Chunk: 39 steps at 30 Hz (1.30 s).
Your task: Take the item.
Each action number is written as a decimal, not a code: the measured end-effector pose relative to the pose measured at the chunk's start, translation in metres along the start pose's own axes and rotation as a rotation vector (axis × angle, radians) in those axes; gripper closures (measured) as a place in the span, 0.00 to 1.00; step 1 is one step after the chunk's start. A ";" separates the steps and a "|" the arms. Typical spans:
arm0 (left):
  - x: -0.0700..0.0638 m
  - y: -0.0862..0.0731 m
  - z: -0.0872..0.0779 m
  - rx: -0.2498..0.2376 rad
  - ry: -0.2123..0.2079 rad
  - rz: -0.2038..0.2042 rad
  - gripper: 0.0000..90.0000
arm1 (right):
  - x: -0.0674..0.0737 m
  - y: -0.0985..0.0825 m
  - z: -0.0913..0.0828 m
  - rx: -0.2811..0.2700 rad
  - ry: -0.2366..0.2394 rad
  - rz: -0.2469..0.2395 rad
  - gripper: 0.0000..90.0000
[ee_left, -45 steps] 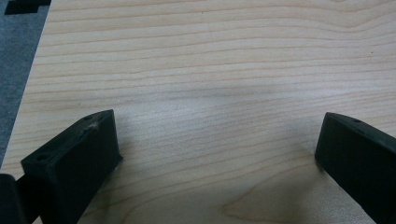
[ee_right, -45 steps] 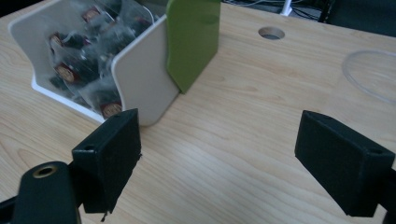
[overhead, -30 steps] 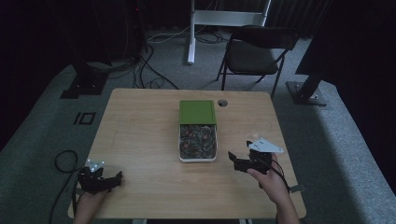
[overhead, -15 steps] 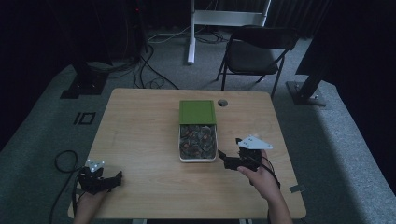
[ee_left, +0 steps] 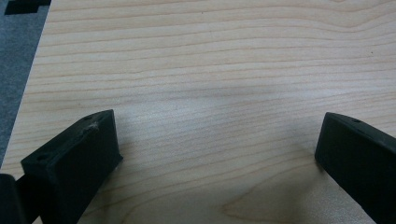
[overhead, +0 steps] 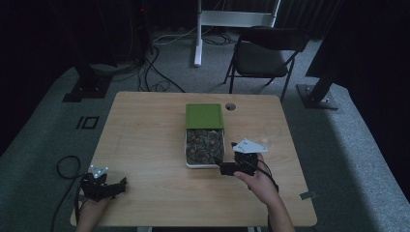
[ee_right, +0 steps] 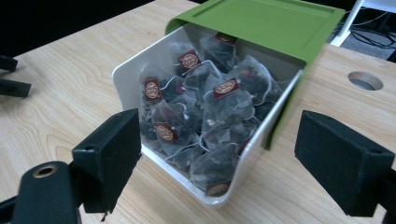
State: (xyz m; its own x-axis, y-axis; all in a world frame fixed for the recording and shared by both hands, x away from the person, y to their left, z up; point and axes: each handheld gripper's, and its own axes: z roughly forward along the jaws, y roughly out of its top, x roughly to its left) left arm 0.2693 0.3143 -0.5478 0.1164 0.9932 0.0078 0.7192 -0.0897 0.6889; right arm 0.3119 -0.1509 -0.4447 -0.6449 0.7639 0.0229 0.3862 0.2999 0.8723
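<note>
Right tool [overhead: 223,168] nearer white box [overhead: 189,154].

High view looks forward and down over the whole desk [overhead: 145,125]; left claw view sits close above bare wood; right claw view closely faces the tea-bag box [ee_right: 205,116], shared with the high view [overhead: 205,145].

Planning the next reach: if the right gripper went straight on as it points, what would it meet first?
Most likely the near corner of the white box, full of tea bags, which sits between the open jaws of the right gripper.
</note>
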 end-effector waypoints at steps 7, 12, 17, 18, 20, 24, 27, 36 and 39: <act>0.000 0.000 0.000 0.000 0.000 0.000 0.00 | 0.011 0.000 0.012 0.021 0.028 -0.021 0.17; 0.000 0.000 0.000 0.000 0.000 0.000 0.00 | 0.018 0.003 0.019 0.025 0.043 -0.024 0.17; 0.000 0.000 0.000 0.000 0.000 0.000 0.00 | 0.024 0.004 0.025 0.029 0.060 -0.029 0.17; 0.000 0.000 0.000 0.000 0.000 0.000 0.00 | 0.024 0.004 0.026 0.029 0.063 -0.026 0.17; 0.000 0.000 0.000 0.000 0.000 0.000 0.00 | 0.026 0.004 0.029 0.033 0.071 -0.017 0.17; 0.000 0.000 0.000 0.000 0.000 0.000 0.00 | 0.029 0.003 0.034 0.034 0.075 -0.016 0.17; 0.000 0.000 0.000 0.000 0.000 0.000 0.00 | 0.030 0.002 0.038 0.042 0.076 -0.029 0.17; 0.000 0.000 0.000 0.000 0.000 0.000 0.00 | 0.034 0.001 0.047 0.062 0.079 -0.050 0.22; 0.000 0.000 0.000 0.000 0.000 0.000 0.00 | 0.034 0.000 0.051 0.078 0.069 -0.054 0.27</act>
State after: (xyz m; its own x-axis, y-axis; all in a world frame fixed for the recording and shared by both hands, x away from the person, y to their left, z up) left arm 0.2693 0.3143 -0.5478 0.1164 0.9932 0.0075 0.7192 -0.0895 0.6890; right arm 0.3234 -0.0954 -0.4687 -0.7091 0.7050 0.0125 0.3977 0.3853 0.8327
